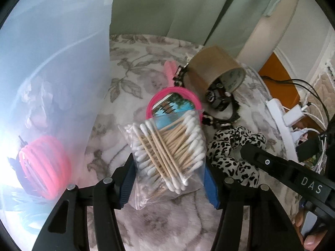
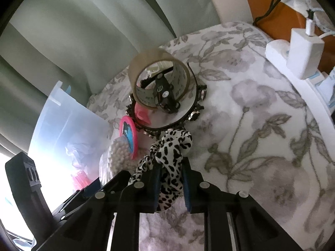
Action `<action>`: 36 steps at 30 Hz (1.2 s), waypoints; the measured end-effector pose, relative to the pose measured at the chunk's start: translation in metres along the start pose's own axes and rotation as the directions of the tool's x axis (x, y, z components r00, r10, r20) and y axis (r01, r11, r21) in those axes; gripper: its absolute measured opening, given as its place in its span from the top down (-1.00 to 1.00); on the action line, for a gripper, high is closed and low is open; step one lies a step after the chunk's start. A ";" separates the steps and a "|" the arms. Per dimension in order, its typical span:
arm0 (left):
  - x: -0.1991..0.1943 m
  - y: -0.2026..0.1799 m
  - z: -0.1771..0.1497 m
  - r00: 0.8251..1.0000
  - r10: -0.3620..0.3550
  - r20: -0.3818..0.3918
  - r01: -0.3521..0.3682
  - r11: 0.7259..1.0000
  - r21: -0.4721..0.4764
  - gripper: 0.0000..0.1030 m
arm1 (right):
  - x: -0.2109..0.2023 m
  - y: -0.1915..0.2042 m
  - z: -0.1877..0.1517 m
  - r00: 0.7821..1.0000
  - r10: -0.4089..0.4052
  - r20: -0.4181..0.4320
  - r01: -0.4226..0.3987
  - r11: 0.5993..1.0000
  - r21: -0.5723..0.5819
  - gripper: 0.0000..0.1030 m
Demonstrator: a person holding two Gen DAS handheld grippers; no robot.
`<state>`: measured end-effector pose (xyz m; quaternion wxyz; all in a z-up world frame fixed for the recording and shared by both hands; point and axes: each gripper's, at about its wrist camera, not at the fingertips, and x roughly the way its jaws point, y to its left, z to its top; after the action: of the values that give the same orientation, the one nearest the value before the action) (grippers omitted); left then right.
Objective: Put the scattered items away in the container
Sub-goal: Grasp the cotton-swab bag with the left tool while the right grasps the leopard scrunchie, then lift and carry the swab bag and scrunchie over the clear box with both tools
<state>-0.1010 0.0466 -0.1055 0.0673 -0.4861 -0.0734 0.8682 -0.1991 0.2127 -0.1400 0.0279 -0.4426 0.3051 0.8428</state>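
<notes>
Underneath, floral blanket [image 2: 240, 108]; green curtain [image 2: 83, 31] behind; left gripper [image 1: 169, 179] holds swab bag [image 1: 167, 156]; right gripper [image 2: 170, 186] clamps scrunchie [image 2: 167, 154].

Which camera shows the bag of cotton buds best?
The left wrist view: the bag of cotton buds fills the middle, between the left tongs, each stick clear. The right wrist view shows only white tips at its left, partly hidden.
</notes>
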 end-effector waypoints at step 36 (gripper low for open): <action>-0.109 -0.024 0.021 0.947 -0.062 0.316 0.059 0.998 0.019 -0.16 | -0.180 0.047 -0.029 0.959 0.134 0.248 -0.079 0.973 -0.218 0.62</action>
<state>-0.0617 0.0486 0.0013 0.0834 -0.3378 -0.0943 0.9328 -0.0842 0.1987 0.0082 -0.0239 -0.3111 0.2333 0.9210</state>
